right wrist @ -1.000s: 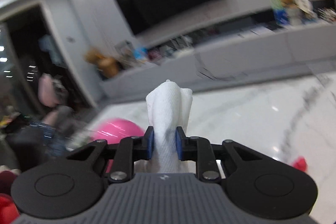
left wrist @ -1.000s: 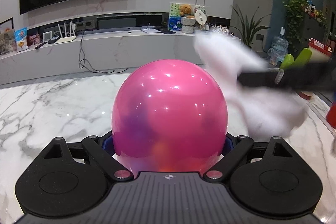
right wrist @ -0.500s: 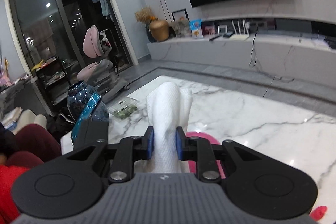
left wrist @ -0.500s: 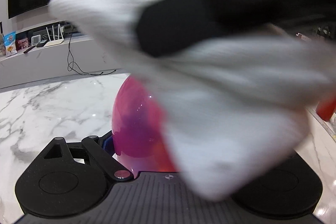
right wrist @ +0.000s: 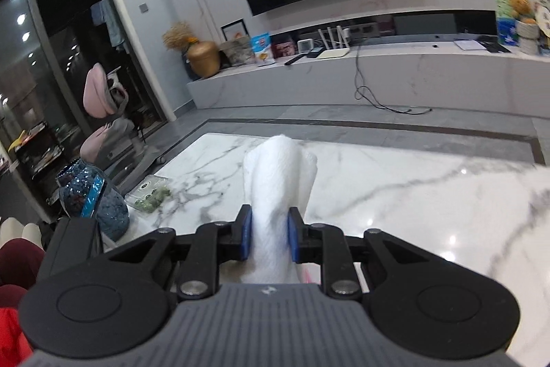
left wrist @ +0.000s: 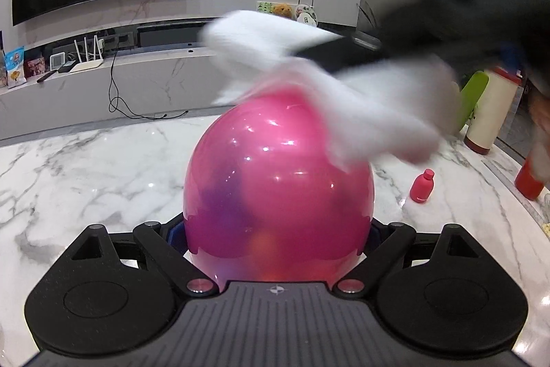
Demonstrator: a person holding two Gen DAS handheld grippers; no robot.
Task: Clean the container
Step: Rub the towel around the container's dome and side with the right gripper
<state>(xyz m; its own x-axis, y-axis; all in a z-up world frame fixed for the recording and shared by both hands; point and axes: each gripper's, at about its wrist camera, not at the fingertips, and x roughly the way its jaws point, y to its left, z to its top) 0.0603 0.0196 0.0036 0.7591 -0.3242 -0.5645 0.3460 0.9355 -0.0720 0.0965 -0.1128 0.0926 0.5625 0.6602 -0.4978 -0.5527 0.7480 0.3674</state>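
Both grippers clamp: left [left wrist: 278,229] holds pink container [left wrist: 278,181], right [right wrist: 270,238] white cloth [right wrist: 278,191].

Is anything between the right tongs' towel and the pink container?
Nothing visible. The white towel in the right tongs already lies blurred across the top of the pink container held by the left tongs.

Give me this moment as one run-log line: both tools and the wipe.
left tool: shut on pink container | right tool: shut on white cloth | cloth on container's top right, blurred | table: small red bottle
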